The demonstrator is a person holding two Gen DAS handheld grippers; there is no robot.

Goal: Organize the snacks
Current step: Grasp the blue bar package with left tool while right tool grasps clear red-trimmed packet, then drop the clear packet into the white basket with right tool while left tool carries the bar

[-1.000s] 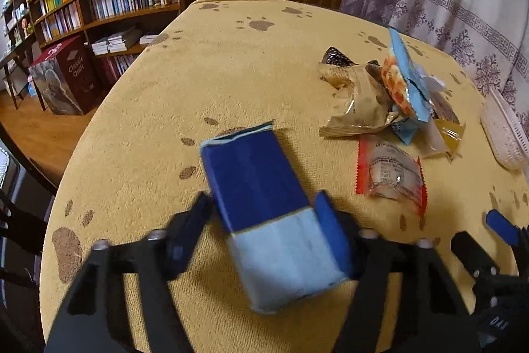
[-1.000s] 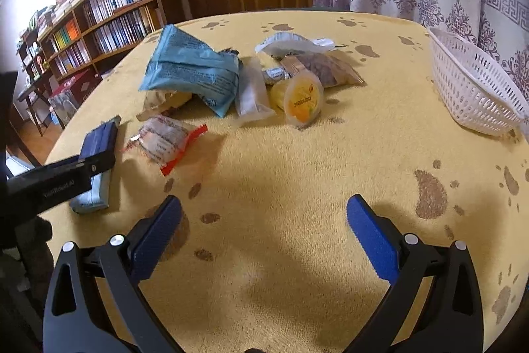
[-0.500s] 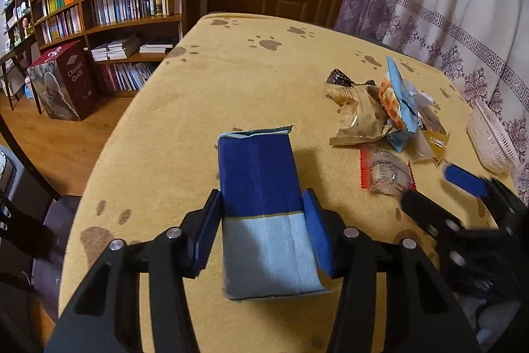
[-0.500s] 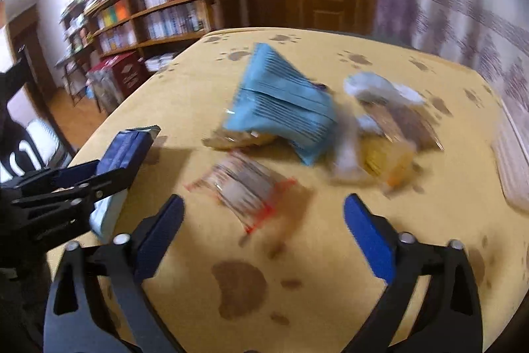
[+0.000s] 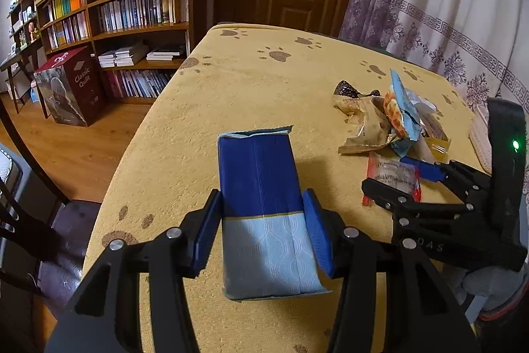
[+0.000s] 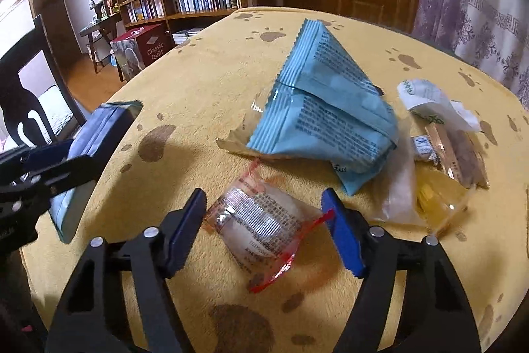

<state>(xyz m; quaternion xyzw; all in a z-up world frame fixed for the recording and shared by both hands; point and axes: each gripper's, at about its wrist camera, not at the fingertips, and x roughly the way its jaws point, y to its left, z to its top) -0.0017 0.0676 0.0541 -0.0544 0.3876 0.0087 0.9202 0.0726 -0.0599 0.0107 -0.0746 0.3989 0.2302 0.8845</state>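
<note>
Red-edged snack packet between closing right fingers

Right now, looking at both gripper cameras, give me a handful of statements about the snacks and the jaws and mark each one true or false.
1. The left gripper holds the blue packet between its jaws. True.
2. The red-edged clear snack lies between the right gripper's jaws. True; they are closing, with gaps still showing on both sides.
3. The light blue bag lies flat and alone on the cloth. False; it leans on the snack pile.
4. The white basket already holds snacks. False; only its edge shows, so its contents cannot be told.
5. The tablecloth is plain yellow. False; it has brown paw prints.
</note>
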